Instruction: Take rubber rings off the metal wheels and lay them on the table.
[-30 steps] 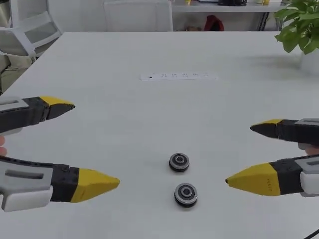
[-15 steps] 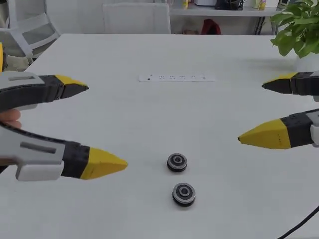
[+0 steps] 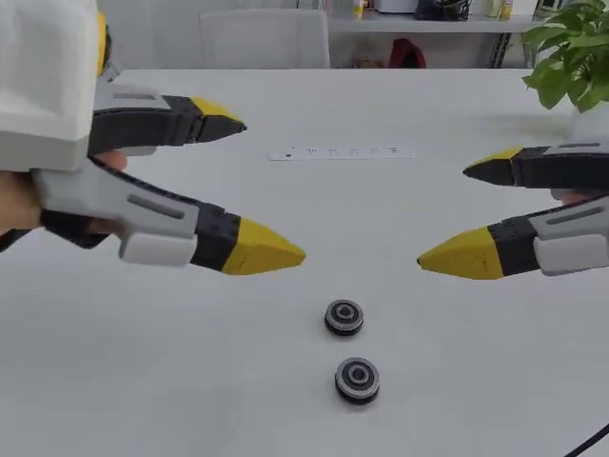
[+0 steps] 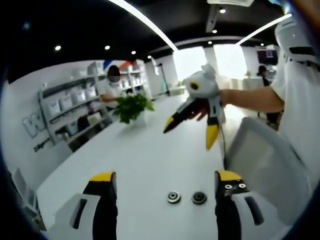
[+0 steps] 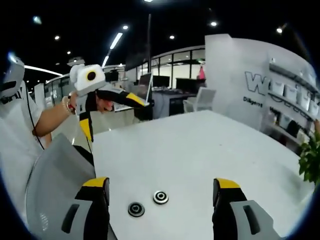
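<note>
1. The left gripper (image 3: 273,188) has its jaws spread wide with nothing between them. The right gripper (image 3: 443,215) gapes the same way, empty.
2. Both hover above the table (image 3: 143,381), yellow tips turned toward each other, well clear of the work.
3. Below and between them lie the farther wheel (image 3: 343,317) and the nearer wheel (image 3: 357,379). They sit flat, close together but apart, and each appears to carry its dark rubber ring (image 3: 339,381).
4. The step in hand looks like the approach — no ring is off yet.
5. Next, I judge, one gripper should drop to pin a wheel while the other narrows onto the ring's edge. Small and flat, the wheel may skid.
6. Farther out are a power strip (image 3: 341,151) and a plant (image 3: 571,48).
</note>
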`<state>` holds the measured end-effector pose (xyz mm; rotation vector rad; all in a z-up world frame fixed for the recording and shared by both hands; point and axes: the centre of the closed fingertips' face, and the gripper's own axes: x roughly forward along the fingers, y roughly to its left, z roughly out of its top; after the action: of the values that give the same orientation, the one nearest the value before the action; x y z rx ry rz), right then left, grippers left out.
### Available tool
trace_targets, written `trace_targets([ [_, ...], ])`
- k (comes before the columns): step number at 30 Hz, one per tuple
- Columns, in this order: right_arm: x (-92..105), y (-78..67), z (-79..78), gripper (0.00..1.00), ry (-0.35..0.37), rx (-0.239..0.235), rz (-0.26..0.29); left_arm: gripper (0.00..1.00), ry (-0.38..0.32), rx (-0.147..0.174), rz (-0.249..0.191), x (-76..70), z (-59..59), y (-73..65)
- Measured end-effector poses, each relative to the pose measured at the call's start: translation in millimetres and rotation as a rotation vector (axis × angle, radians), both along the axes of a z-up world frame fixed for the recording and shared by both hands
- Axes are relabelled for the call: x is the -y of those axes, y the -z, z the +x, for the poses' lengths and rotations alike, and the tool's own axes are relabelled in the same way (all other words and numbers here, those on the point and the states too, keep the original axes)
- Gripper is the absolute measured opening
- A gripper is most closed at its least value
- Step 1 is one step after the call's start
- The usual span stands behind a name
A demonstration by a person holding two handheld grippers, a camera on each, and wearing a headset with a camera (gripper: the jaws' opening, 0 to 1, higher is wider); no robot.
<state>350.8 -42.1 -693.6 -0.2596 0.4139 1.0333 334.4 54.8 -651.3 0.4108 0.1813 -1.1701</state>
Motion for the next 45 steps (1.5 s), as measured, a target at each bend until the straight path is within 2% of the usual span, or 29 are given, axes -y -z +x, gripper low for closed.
trace_targets([
  [2,-4.4,5.2,1.7,0.81,-0.011,-0.005,0.012,0.78,0.024,-0.01,-0.019,10.2,0.3,3.9],
  [4,-10.2,8.7,3.2,0.77,-0.016,-0.006,0.048,0.78,0.04,-0.02,-0.035,19.3,0.2,8.6],
  [10,-20.1,28.9,0.6,0.67,-0.04,-0.038,0.1,0.74,0.048,-0.05,-0.051,36.6,5.0,35.7],
  [14,-24.3,43.5,-3.9,0.61,-0.047,-0.057,0.098,0.69,0.052,-0.065,-0.06,43.8,2.7,55.8],
  [17,-23.3,54.1,-7.6,0.52,-0.054,-0.061,0.074,0.68,0.069,-0.101,-0.034,47.6,-3.1,72.7],
  [22,-23.5,72.0,-18.1,0.5,-0.066,-0.117,0.056,0.6,0.068,-0.103,-0.024,49.9,-6.3,91.3],
  [24,-22.9,86.3,-25.7,0.48,-0.093,-0.142,-0.003,0.59,0.057,-0.121,-0.022,48.8,-7.3,100.1],
  [25,-22.5,95.3,-28.9,0.47,-0.106,-0.153,-0.042,0.59,0.045,-0.141,-0.025,47.9,-7.3,104.8],
  [28,-24.8,109.7,-35.5,0.45,-0.134,-0.18,-0.087,0.58,0.041,-0.161,-0.016,47.3,-9.2,114.8],
  [31,-26.0,120.2,-40.0,0.44,-0.144,-0.209,-0.102,0.53,0.027,-0.162,0.0,46.6,-9.0,124.9],
  [36,-24.9,139.8,-45.8,0.38,-0.165,-0.248,-0.14,0.47,0.016,-0.204,-0.028,51.2,-10.0,134.9],
  [39,-23.3,147.4,-45.7,0.33,-0.165,-0.256,-0.149,0.44,0.029,-0.221,0.003,52.6,-13.1,147.4],
  [43,-24.5,151.8,-45.6,0.32,-0.162,-0.263,-0.151,0.42,0.062,-0.236,0.017,59.7,-23.3,158.5],
  [45,-24.6,152.8,-44.6,0.3,-0.163,-0.255,-0.152,0.41,0.085,-0.232,0.045,62.5,-27.1,165.7],
])
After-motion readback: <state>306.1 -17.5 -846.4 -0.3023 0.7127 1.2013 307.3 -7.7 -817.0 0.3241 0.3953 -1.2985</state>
